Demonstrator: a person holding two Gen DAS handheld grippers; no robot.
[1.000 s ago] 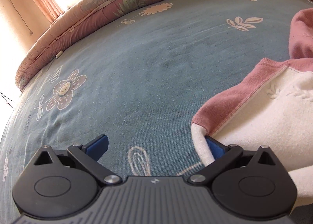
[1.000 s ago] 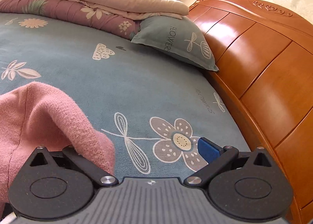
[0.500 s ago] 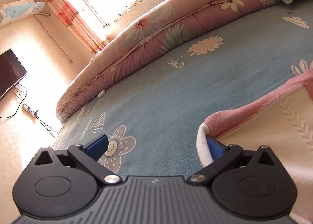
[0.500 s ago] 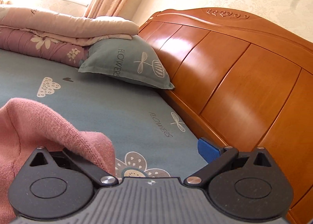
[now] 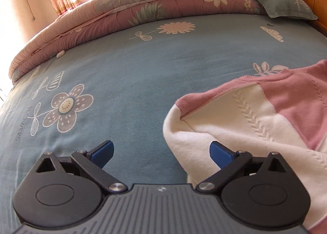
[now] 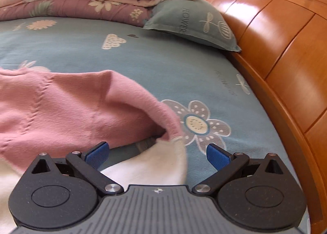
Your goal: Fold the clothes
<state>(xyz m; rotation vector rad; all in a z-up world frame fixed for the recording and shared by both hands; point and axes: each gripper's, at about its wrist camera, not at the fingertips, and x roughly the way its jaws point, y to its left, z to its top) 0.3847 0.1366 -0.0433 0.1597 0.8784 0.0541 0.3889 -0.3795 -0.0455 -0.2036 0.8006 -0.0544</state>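
The sweater (image 5: 255,119) is spread between both grippers; the left gripper (image 5: 161,152) and right gripper (image 6: 156,152) are spread, nothing gripped.

Your left gripper (image 5: 161,153) sits low with its 2 blue-padded fingers (image 5: 102,152) spread wide apart, nothing clamped between them. Your right gripper (image 6: 157,153) is held at much the same low, forward-pointing angle, its 2 fingers (image 6: 217,156) also spread wide. On each, both black linkage arms are swung outward from the grey ribbed body.
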